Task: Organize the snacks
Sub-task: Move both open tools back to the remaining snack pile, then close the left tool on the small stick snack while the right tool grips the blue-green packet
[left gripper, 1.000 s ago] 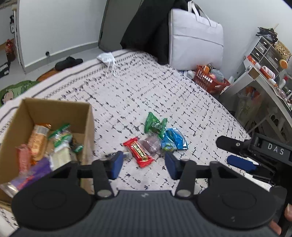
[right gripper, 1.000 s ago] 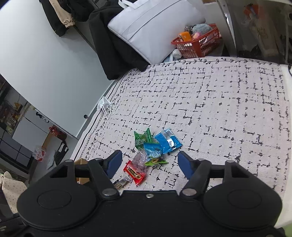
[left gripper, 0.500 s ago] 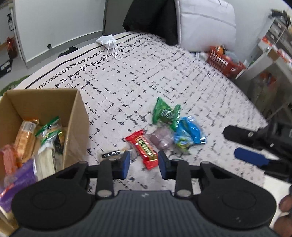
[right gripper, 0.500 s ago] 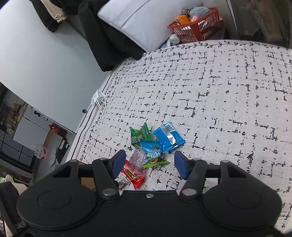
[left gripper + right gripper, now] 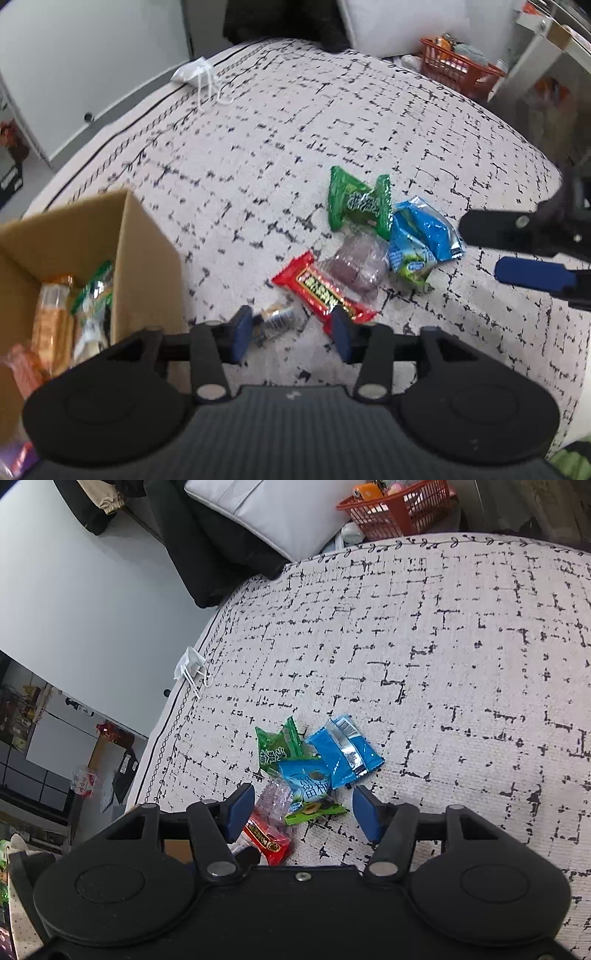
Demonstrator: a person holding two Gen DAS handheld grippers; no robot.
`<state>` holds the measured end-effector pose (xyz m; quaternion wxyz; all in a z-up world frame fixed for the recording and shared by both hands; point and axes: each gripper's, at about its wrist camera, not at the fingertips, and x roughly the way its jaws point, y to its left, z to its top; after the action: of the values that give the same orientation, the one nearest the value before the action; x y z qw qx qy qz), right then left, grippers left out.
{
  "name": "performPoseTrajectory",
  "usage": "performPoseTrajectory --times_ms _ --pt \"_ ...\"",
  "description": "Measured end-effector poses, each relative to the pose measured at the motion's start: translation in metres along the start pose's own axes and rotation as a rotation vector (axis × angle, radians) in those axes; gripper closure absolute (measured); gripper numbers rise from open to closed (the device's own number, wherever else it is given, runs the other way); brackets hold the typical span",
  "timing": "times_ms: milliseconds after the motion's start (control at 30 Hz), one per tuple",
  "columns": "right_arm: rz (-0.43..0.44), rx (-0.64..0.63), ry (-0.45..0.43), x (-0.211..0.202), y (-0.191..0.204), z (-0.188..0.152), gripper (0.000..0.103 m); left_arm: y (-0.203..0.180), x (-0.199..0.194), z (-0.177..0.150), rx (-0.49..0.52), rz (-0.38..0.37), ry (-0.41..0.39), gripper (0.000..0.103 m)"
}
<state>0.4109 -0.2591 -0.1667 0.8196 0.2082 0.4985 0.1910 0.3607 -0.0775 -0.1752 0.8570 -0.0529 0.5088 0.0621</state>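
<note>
Left gripper (image 5: 290, 334): fingers partly open, holding nothing, low over the bed (image 5: 280, 122). Between them lies a small silver-and-dark wrapped snack (image 5: 276, 322); the right-hand fingertip (image 5: 339, 334) overlaps the near end of the red bar (image 5: 323, 291). Right gripper (image 5: 299, 818): fingers apart wider, also empty, hovering above the green-edged pouch (image 5: 308, 794) and clear purple-tinted pack (image 5: 275, 799).

Step in hand looks like the left gripper's pick of the small snack, w/ the cardboard box (image 5: 144, 243) just to its left as the drop spot. To do it well: shift slightly left so the red bar stays outside the fingers, come straight down, pinch the wrapper body rather than a crimped end, lift clear of the box wall before moving over. Foil is slippery and the bed is soft, so press down lightly only.

Outward: the remaining snacks sit in one loose cluster mid-bed, touching or overlapping — the red bar, clear pack, green-edged pouch, blue packet (image 5: 424, 230), green packet (image 5: 360, 203). The box already holds several wrapped items. A white face mask (image 5: 194, 72) lies at the bed's far edge; an orange basket (image 5: 458, 68) sits beyond it.

Writing: the red bar has gold/yellow characters, the green packet white ones, the pouch blue ones — prob. Chinese, too blurred to read. The blue packet shows a barcode strip in the right wrist view.
</note>
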Motion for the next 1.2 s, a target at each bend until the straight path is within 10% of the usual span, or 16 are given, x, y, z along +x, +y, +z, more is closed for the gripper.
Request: performPoseTrajectory --times_ms 533,667,933,1200 --pt "-0.018 0.013 0.056 0.026 -0.001 -0.007 0.048 0.003 0.028 0.002 0.058 0.005 0.026 0.049" --pt "-0.011 0.019 0.055 0.032 -0.001 -0.008 0.050 0.010 0.029 0.002 -0.008 -0.035 0.046 0.074" --pt "-0.018 0.028 0.034 0.041 -0.002 -0.009 0.055 0.018 0.020 0.003 -0.115 -0.081 0.034 0.080" --pt "-0.022 0.017 0.046 0.047 -0.002 -0.012 0.083 0.026 0.009 0.001 -0.217 -0.140 0.036 0.081"
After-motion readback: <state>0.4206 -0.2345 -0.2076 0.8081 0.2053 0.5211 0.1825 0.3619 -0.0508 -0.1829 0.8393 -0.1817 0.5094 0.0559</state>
